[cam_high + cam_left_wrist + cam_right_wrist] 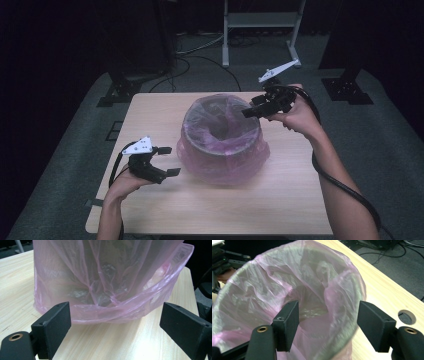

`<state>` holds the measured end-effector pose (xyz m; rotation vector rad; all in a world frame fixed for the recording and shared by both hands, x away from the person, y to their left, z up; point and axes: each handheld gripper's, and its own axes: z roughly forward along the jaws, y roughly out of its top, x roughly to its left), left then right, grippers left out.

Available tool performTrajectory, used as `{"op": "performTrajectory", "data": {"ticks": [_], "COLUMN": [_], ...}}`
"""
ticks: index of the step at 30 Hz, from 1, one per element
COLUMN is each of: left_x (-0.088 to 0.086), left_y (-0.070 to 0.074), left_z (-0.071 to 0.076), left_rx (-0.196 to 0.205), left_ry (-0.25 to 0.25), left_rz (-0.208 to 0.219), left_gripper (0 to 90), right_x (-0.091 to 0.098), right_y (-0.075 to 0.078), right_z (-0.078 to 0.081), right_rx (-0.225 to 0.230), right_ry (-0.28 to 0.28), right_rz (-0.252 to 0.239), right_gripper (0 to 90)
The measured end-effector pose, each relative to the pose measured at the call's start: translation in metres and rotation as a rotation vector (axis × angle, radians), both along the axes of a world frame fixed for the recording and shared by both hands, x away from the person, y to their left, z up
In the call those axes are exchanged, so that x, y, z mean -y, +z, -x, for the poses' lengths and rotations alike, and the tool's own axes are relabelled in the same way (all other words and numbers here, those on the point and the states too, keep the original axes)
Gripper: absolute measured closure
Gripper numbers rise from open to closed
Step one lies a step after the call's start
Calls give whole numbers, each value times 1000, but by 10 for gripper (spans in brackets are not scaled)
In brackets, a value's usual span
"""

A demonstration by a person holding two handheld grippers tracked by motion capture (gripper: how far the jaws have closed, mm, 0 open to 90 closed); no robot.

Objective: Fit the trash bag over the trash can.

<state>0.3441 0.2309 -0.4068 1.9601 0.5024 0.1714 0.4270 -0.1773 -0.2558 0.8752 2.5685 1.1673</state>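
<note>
Left claw (167, 161) gapes beside bagged bin (222, 135).

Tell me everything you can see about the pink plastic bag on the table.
The pink plastic bag is thin, translucent and crinkled. It lines a round bin standing upright mid-table, its mouth folded out over the rim and draped down the outside, bunching loosely on the wooden table around the base. Inside, the film sags in folds. Neither gripper's jaws touch it.
</note>
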Motion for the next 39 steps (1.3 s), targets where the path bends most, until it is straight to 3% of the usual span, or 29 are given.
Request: {"op": "performTrajectory", "data": {"ticks": [18, 29, 39], "left_x": [1, 1, 0], "left_y": [-2, -3, -5], "left_z": [-1, -2, -2], "left_rx": [-5, -11, -16], "left_ry": [4, 5, 11], "left_rz": [-12, -14, -16], "left_gripper": [88, 88, 88], "right_x": [48, 75, 87], "right_y": [-22, -50, -72], "right_z": [12, 19, 23], "right_rx": [-23, -56, -76], "right_ry": [-90, -139, -161], "right_rz": [-53, -103, -123], "right_gripper": [333, 333, 333]}}
